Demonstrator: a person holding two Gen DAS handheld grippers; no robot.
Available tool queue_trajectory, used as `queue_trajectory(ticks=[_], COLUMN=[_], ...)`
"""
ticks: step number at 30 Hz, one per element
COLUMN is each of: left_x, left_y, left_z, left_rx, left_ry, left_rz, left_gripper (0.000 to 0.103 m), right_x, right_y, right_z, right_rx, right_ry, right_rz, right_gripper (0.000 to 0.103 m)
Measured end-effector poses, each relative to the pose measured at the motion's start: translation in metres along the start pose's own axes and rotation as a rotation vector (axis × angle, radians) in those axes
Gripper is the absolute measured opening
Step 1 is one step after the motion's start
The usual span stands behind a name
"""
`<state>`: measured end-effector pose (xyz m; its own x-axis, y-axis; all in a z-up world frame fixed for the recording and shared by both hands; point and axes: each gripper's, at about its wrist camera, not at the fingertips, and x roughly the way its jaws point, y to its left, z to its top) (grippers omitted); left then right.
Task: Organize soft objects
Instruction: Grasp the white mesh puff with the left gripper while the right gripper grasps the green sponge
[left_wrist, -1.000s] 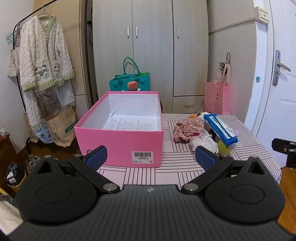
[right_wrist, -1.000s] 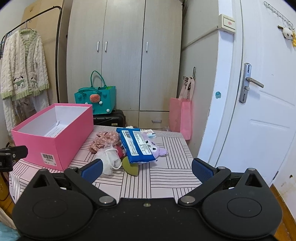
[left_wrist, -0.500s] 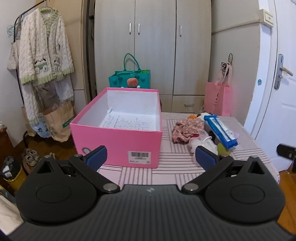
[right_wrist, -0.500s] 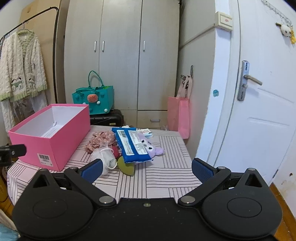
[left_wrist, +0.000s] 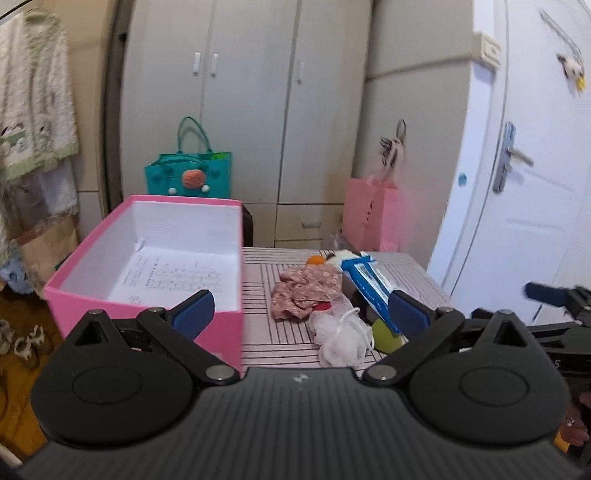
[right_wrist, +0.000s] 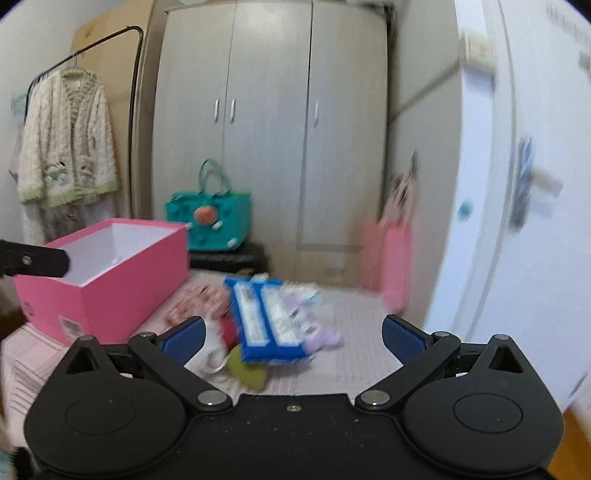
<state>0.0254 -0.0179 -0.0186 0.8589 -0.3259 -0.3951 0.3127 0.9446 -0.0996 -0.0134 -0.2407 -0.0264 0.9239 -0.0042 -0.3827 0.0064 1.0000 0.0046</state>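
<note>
An open pink box (left_wrist: 147, 266) (right_wrist: 107, 273) with a printed sheet inside stands on the striped table's left half. Right of it lies a heap of soft things: a floral pink cloth (left_wrist: 303, 291) (right_wrist: 199, 301), a white mesh pouf (left_wrist: 343, 339), a blue wipes pack (left_wrist: 369, 284) (right_wrist: 264, 321), a green piece (left_wrist: 386, 332) (right_wrist: 247, 371) and a purple plush (right_wrist: 325, 338). My left gripper (left_wrist: 299, 314) hangs open before the box and heap, holding nothing. My right gripper (right_wrist: 291, 338) is open and bare in front of the blue pack. It also shows at the right edge (left_wrist: 550, 295) of the left wrist view.
Grey wardrobe (left_wrist: 251, 103) behind the table, with a teal bag (left_wrist: 188, 177) and a pink bag (left_wrist: 369, 210) at its foot. A white door (left_wrist: 524, 192) stands at right. Clothes rack with a cream cardigan (right_wrist: 66, 147) at left. Shoes (left_wrist: 22, 339) lie on the floor.
Both grippers have moved forward and nearer the table. The left view has swung right toward the heap. The right view is now blurred. Both stay open and nothing on the table has moved.
</note>
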Motion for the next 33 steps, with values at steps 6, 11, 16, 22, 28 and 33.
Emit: queue_trajectory(ticks=[6, 11, 16, 22, 28, 33], left_x=[0.041, 0.074, 0.107, 0.134, 0.147, 0.159], left_y=[-0.028, -0.036, -0.039, -0.04, -0.032, -0.019], left_z=[-0.008, -0.016, -0.021, -0.026, -0.031, -0.034], left_rx=[0.1, 0.113, 0.115, 0.11, 0.091, -0.015], left_ry=[0.046, 0.076, 0.133, 0.245, 0.25, 0.304], left_rz=[-0.041, -0.085, -0.099, -0.133, -0.076, -0.103], left_gripper=[0.096, 0.096, 0.092, 0.067, 0.067, 0.067], right_x=[0.049, 0.083, 0.105, 0.117, 0.127, 0.134], right_y=[-0.015, -0.012, -0.01, -0.013, -0.008, 0.0], right_z=[-0.028, -0.048, -0.055, -0.054, -0.056, -0.056], right_rx=[0.111, 0.133, 0.153, 0.157, 0.122, 0.104], right_ry=[0.134, 0.198, 0.229, 0.214, 0.213, 0.216], right_rz=[0.121, 0.188, 0.241, 0.253, 0.21, 0.212], right_gripper=[0.083, 0.074, 0.074, 0.074, 0.074, 0.058])
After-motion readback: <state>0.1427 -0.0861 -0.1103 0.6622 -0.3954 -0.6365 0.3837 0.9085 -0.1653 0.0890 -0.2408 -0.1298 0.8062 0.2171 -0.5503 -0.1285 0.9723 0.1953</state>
